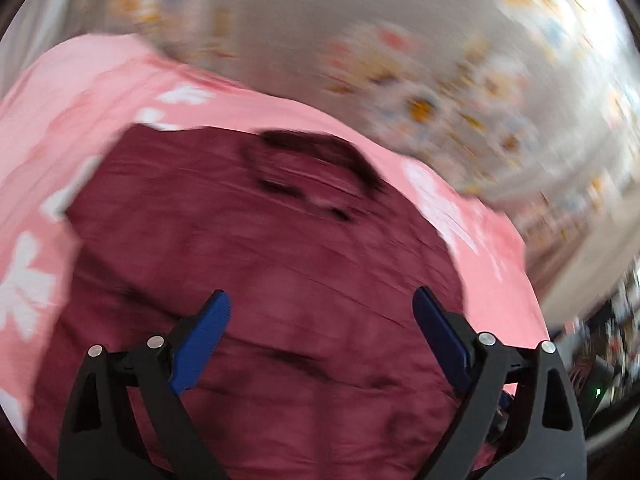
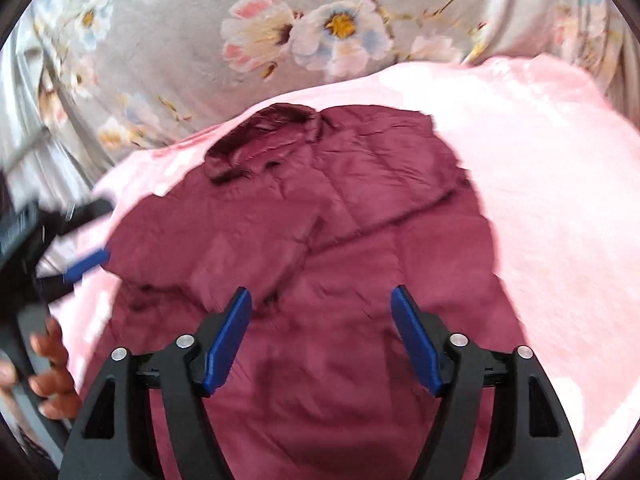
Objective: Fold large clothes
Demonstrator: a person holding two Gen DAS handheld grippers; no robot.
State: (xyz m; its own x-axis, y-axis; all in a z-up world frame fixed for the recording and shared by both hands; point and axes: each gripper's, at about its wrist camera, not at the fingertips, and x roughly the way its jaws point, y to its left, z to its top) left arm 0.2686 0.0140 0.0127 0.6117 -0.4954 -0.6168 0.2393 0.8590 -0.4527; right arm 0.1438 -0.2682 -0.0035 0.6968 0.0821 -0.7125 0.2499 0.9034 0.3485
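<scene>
A dark red padded jacket (image 2: 340, 240) lies spread on a pink blanket (image 2: 560, 200), collar (image 2: 264, 136) at the far end and one sleeve folded across its front. My right gripper (image 2: 320, 292) hovers open over the jacket's lower part with nothing between its blue pads. In the blurred left wrist view the same jacket (image 1: 260, 260) fills the middle, and my left gripper (image 1: 322, 296) stands wide open above it, holding nothing. From the right wrist view one blue finger (image 2: 86, 266) of the left gripper shows at the jacket's left edge, with a person's hand (image 2: 52, 372) below it.
The pink blanket (image 1: 60, 128) carries white flower shapes. Behind it lies grey fabric printed with large flowers (image 2: 320, 28). Dark blurred clutter (image 1: 608, 360) sits at the right edge of the left wrist view. A dark object (image 2: 16, 232) stands at the far left.
</scene>
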